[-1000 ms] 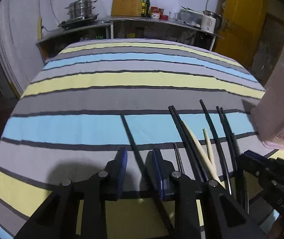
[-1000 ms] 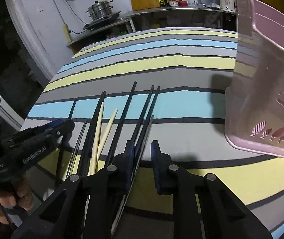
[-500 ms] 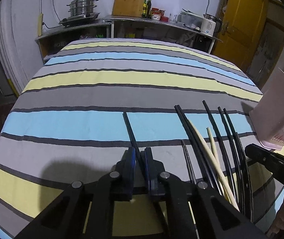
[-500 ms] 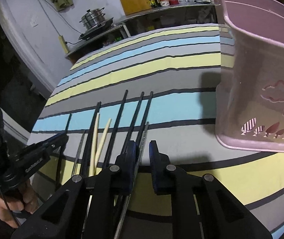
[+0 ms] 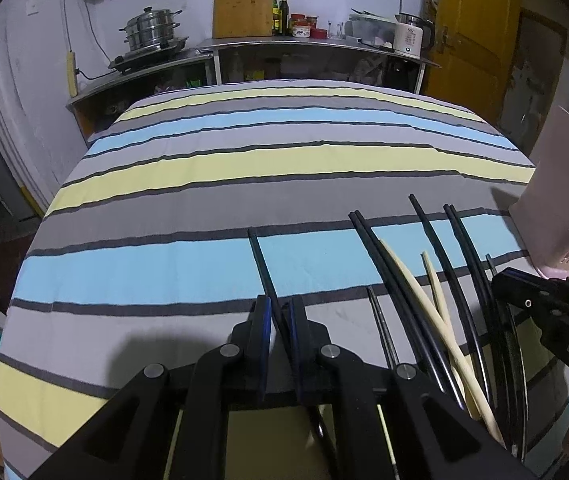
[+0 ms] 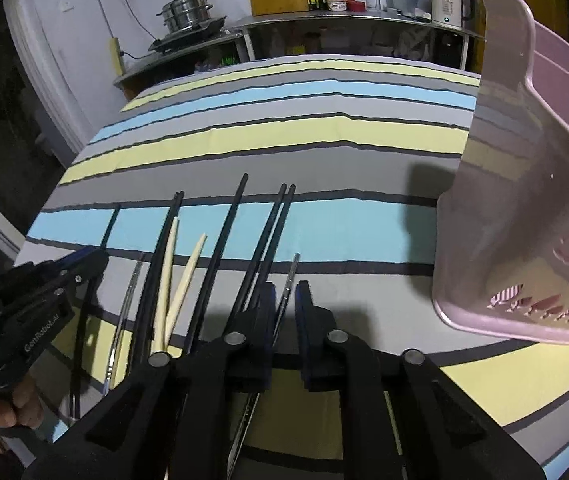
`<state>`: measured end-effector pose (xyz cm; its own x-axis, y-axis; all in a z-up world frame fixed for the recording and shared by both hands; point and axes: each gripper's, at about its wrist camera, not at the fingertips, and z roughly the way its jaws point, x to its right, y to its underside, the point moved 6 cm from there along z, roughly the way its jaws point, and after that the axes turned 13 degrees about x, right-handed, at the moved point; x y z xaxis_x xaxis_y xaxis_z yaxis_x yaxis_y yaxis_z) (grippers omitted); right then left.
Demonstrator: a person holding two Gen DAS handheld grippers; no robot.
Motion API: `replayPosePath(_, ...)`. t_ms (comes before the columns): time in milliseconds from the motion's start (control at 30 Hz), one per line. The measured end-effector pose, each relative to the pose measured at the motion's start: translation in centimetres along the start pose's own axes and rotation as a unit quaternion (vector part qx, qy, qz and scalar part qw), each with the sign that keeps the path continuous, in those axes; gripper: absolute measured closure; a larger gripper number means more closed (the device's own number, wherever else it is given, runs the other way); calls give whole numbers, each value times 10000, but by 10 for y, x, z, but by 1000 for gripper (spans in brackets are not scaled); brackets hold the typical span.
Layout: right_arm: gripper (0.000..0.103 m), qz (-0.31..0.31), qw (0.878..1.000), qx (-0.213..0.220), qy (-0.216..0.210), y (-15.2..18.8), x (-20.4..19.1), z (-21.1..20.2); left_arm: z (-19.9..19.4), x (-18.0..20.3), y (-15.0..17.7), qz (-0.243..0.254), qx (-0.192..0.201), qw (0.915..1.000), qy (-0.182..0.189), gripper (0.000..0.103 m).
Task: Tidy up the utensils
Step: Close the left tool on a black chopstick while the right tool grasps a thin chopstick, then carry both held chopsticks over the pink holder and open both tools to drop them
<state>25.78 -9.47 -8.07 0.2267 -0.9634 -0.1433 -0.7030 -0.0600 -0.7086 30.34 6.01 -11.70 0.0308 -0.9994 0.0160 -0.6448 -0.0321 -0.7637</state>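
Several black chopsticks (image 5: 388, 264), two pale wooden ones (image 5: 424, 288) and thin metal ones lie side by side on the striped tablecloth. My left gripper (image 5: 280, 312) is shut on a single black chopstick (image 5: 260, 260) that lies apart at the left of the row. My right gripper (image 6: 286, 300) straddles a thin metal chopstick (image 6: 290, 276), with a narrow gap showing between the jaws and the stick. The pink utensil holder (image 6: 524, 208) stands at the right. Each gripper shows in the other's view: the right gripper (image 5: 500, 280) and the left gripper (image 6: 98, 256).
The striped tablecloth (image 5: 244, 168) covers the table. Behind it stands a metal counter (image 5: 304, 46) with a steamer pot (image 5: 150, 34), a wooden board, bottles and a kettle. A yellow door (image 5: 472, 32) is at the back right.
My left gripper has closed from wide open onto the lone black chopstick. My right gripper has moved forward along the metal chopstick, its jaws a little narrower.
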Motion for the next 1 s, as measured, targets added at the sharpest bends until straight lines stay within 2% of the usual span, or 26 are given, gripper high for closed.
replayPosePath(233,99,183,9995,-72,-229,0,2,-6,0,-12,-3,-395,-120,9985,350,97)
replayPosePath(433,99,198,9990,72,-390,-5,-1,-23,-15,-14,-9,-565,-8,9966,592,98)
replayPosePath(1000,99,176,9948,822,-567,-41,-5,-101,-109,-18,-60,-613,634,9913,975,98)
